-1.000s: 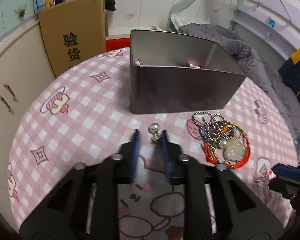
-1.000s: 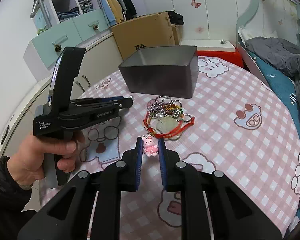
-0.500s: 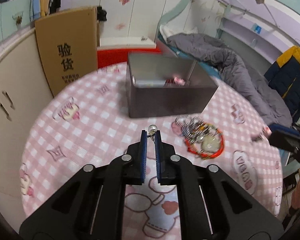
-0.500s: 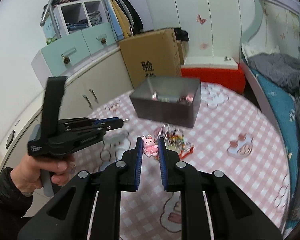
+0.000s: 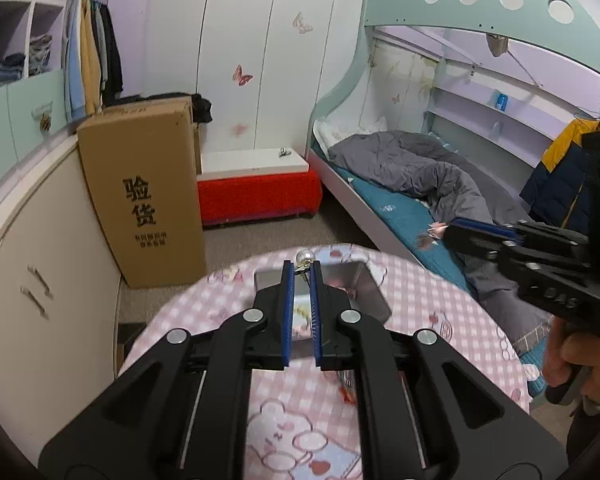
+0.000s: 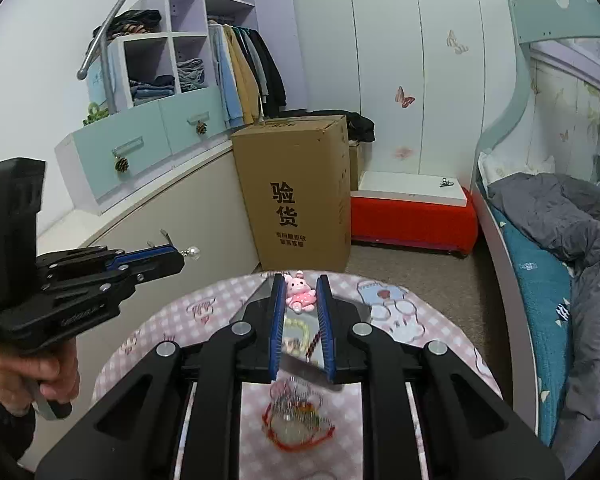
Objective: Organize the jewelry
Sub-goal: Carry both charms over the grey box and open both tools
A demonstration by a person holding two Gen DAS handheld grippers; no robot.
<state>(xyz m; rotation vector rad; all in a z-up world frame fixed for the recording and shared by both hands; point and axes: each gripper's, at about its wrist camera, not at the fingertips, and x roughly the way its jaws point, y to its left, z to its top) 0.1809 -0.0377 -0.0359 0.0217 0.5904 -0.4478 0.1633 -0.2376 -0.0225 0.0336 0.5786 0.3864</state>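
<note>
My left gripper [image 5: 301,270] is shut on a pearl earring [image 5: 305,258] and holds it high above the open grey metal box [image 5: 364,284]. It also shows in the right wrist view [image 6: 180,254] with the pearl [image 6: 194,253] at its tip. My right gripper [image 6: 300,294] is shut on a pink bunny charm [image 6: 299,292], also raised over the box [image 6: 300,344], which holds some jewelry. A tangle of chains with a red cord bracelet [image 6: 298,420] lies on the pink checked table [image 6: 400,320] in front of the box.
The round table stands in a bedroom. A tall cardboard carton [image 5: 144,196] and cream cabinets [image 5: 40,280] stand left of it. A red bench [image 5: 256,196] and a bed [image 5: 412,184] lie beyond. My right gripper shows at the right in the left wrist view [image 5: 440,232].
Both grippers have risen well above the table and moved over the box. The left closed on the pearl earring and lifted it; the right kept the bunny charm.
</note>
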